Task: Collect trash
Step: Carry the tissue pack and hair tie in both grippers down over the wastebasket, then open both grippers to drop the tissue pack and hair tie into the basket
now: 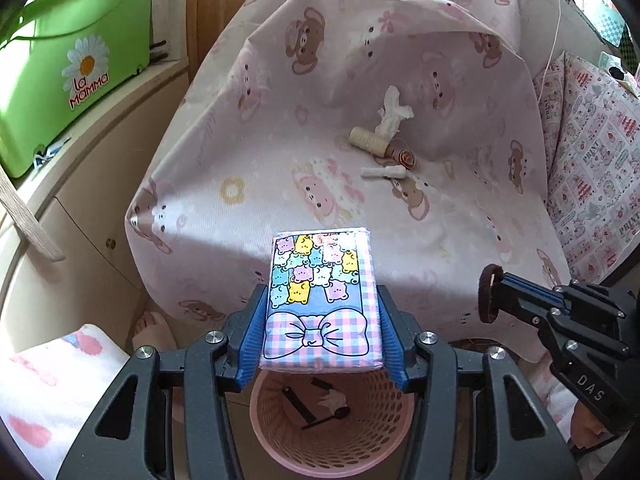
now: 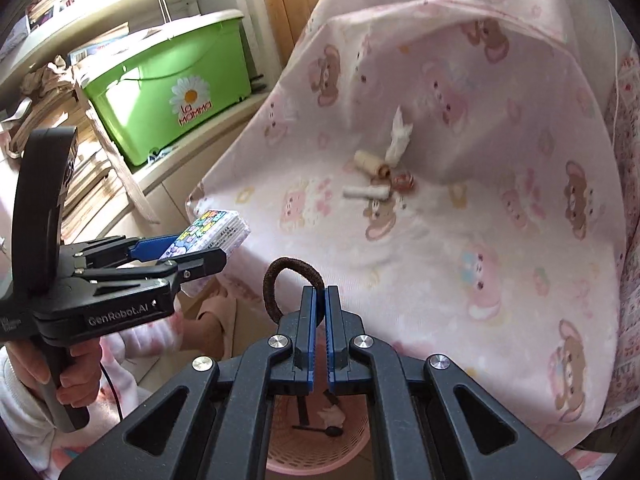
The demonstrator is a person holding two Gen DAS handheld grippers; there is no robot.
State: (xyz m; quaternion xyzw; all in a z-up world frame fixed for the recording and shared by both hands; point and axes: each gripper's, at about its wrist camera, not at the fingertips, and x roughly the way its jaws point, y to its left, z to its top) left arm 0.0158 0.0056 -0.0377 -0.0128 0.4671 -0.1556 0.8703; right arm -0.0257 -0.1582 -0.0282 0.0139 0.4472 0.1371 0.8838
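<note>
My left gripper [image 1: 320,300] is shut on a colourful tissue pack [image 1: 320,296] with bears and a bow, held above the pink perforated bin [image 1: 332,440]. My right gripper [image 2: 321,300] is shut on a brown hair tie [image 2: 276,280], also above the bin [image 2: 316,460]. The bin holds a crumpled tissue and dark sticks. On the pink bear-print sheet [image 1: 280,140] lie a white crumpled tissue [image 1: 394,114], a beige spool [image 1: 368,140], a small reddish wrapper [image 1: 406,157] and a white rolled scrap [image 1: 384,172]. The right gripper [image 1: 490,292] shows in the left wrist view, the left gripper [image 2: 224,248] in the right wrist view.
A green "La Mamma" box [image 1: 72,68] stands on a cream cabinet [image 1: 80,220] at the left. A printed pillow [image 1: 592,168] lies at the right. Stacked books and shelves [image 2: 80,184] fill the left of the right wrist view.
</note>
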